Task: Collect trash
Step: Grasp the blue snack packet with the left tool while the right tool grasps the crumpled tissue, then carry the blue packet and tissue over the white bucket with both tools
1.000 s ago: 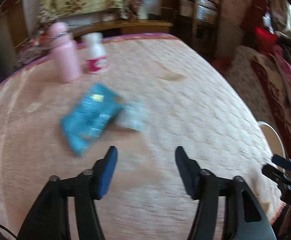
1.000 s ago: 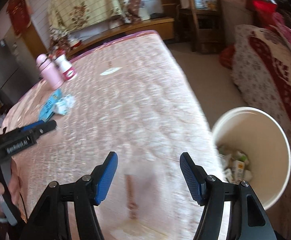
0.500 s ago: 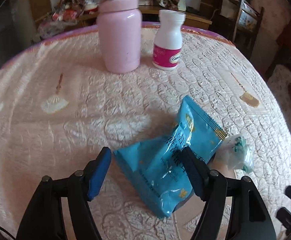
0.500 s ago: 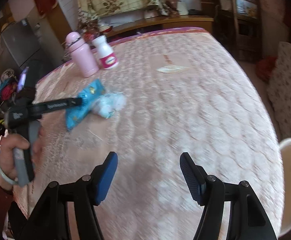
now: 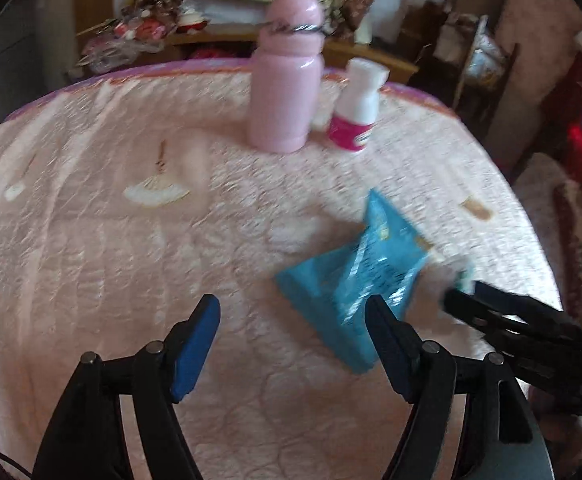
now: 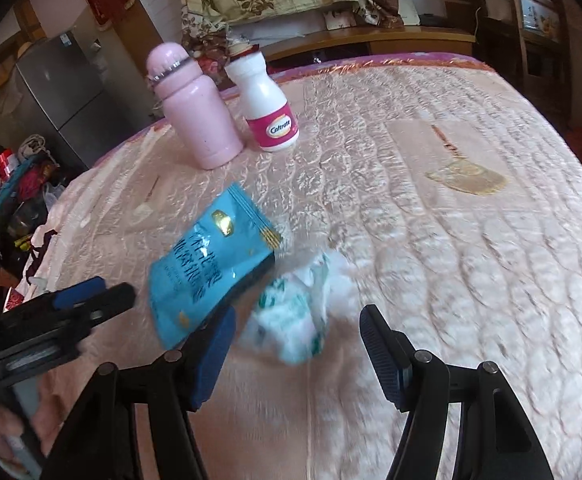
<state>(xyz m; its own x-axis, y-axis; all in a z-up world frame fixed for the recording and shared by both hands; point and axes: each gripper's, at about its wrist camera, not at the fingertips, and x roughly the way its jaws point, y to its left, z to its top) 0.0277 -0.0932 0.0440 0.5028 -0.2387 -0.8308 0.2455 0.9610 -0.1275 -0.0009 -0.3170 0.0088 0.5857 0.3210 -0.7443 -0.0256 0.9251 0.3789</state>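
Note:
A blue snack bag lies flat on the pink quilted tabletop. A crumpled white-and-green wrapper rests against its right end. My left gripper hovers open just short of the bag, whose near corner lies by the right finger; nothing is pinched. My right gripper has its jaws closing, with the wrapper just ahead between the fingertips and untouched by the pads. Each gripper shows at the edge of the other's view.
A pink bottle and a white pill bottle stand upright at the table's far side. Beyond the table are a wooden bench, floral cloth and a grey fridge. A hand holds the left tool.
The right gripper swept left across the table from the white bin to the wrapper and its jaws narrowed. The left gripper shifted, so the blue bag now sits by its right finger.

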